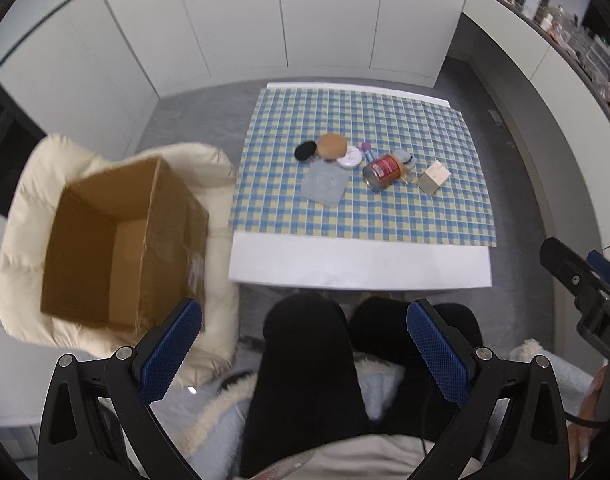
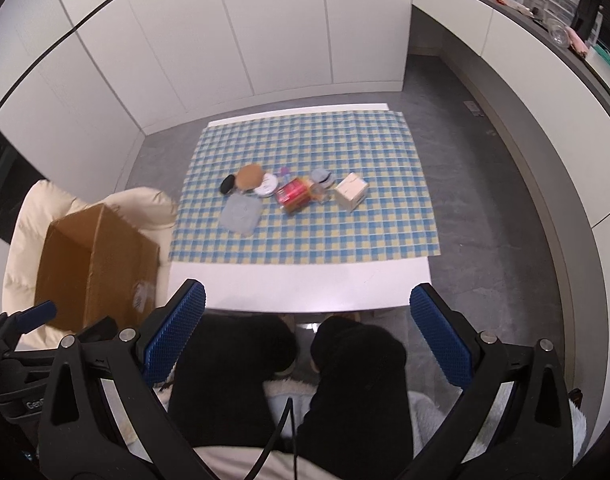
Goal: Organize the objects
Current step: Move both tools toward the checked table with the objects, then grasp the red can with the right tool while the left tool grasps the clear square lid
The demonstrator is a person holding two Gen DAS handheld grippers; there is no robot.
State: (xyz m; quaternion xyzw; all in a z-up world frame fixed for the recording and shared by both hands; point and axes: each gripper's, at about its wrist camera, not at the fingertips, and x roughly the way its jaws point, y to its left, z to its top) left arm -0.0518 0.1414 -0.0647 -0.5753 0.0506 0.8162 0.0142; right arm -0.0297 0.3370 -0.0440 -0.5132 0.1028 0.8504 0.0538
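Both the left gripper (image 1: 304,350) and right gripper (image 2: 307,334) hang spread wide and empty over the person's dark-trousered knees, their blue pads ridged like rubber. On the checked blue-and-yellow tablecloth (image 2: 325,236) cluster a red cylindrical can (image 1: 381,172) (lying on its side), a cream cube-shaped box (image 1: 433,177), a flat grey square pouch (image 1: 324,182) and round lids. An open corrugated cardboard box (image 1: 121,240) sits left of the table on a puffy cream cushion (image 1: 21,224).

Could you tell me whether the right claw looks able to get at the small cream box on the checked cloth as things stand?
Probably yes: the right claw is open, and the cream box stands at the group's right end.
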